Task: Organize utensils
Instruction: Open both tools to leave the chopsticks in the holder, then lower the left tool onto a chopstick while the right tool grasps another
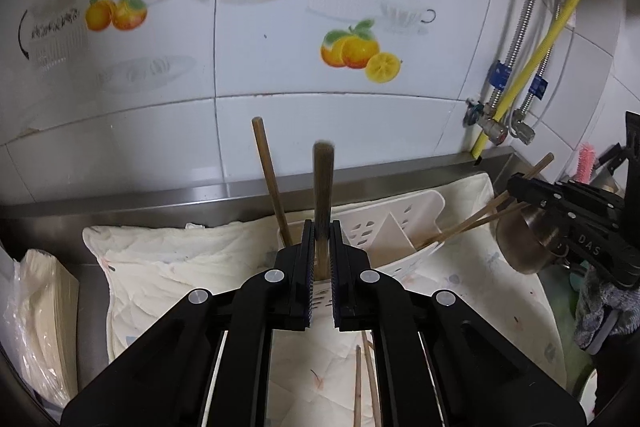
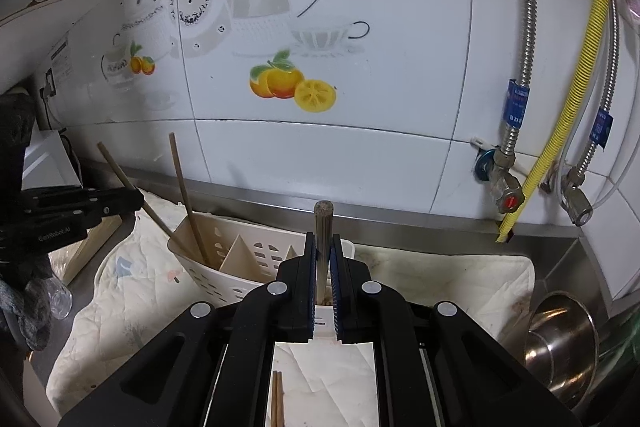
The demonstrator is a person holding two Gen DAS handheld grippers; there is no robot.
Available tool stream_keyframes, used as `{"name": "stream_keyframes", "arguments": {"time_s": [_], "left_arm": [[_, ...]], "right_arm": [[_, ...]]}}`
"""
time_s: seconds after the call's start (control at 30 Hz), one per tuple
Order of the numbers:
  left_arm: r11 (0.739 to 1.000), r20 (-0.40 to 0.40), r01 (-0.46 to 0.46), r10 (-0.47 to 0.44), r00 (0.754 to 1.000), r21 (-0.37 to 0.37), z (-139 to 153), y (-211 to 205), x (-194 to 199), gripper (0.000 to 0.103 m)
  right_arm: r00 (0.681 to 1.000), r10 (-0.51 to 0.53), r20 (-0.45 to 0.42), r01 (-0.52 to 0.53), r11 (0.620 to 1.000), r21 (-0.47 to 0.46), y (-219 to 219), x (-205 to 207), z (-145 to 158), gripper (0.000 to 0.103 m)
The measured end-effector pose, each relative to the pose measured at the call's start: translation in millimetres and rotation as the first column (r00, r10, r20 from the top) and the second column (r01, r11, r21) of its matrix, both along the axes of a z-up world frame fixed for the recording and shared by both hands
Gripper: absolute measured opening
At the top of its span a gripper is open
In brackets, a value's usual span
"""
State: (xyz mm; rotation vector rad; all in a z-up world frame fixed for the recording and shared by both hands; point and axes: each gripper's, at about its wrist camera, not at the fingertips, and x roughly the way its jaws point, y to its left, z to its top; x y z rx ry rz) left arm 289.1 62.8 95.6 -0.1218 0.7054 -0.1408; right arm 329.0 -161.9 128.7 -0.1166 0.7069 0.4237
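Your left gripper [image 1: 320, 231] pinches a brown wooden chopstick [image 1: 323, 179] between its blue pads, the stick rising upright at the centre of the left wrist frame with its blunt top blurred. Your right gripper [image 2: 323, 247] is pressed onto a second chopstick [image 2: 323, 227] the same way — centre of the right wrist frame, round end grain showing at the tip.

Both sticks stand just over the white slotted utensil holder [image 1: 400, 227], which lies tilted on a cream quilted cloth [image 1: 168, 259]. A wedge-shaped divider splits it into compartments. In the left wrist view one loose chopstick [image 1: 270, 179] leans out of the compartment left of centre; from the right side of the holder more sticks [image 1: 472, 223] slant up toward the right gripper's fingers at the frame's right edge.

Two more chopsticks [image 1: 366, 383] lie flat on the cloth near the bottom of the frame, partly hidden by the gripper body.

Lower right in the right wrist view sits a steel pot [image 2: 560, 339] — what it holds cannot be seen. Behind everything, a white tiled wall [image 2: 380, 155] printed with oranges and teapots.
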Motion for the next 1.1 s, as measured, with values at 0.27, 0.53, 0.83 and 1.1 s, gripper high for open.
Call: {"name": "stream_keyframes", "arguments": {"time_s": [0.27,0.53,0.83,1.1], "left_arm": [[1.0,0.013,-0.014,0.014,1.0,-0.02,2.3,4.6,-6.1,0.014],[0.999,0.081,-0.03,0.033,0.996,-0.031,19.0,7.9,-45.2,0.032],[0.998,0.098,-0.031,0.035,0.995,-0.048,-1.4,5.0,-112.3,0.041],[0.998,0.088,-0.051,0.053,0.995,-0.022,-30.0,1.0,-156.2,0.047]], "right_arm": [[0.999,-0.023,0.028,0.022,0.999,0.023,-9.8,-5.7,7.1,0.009],[0.993,-0.049,0.11,0.043,0.997,0.062,-29.2,-47.8,23.7,0.025],[0.996,-0.023,0.081,0.015,0.995,0.099,-40.8,-118.9,-11.4,0.026],[1.0,-0.016,-0.015,0.017,0.998,0.068,-48.0,-167.9,-73.2,0.025]]}}
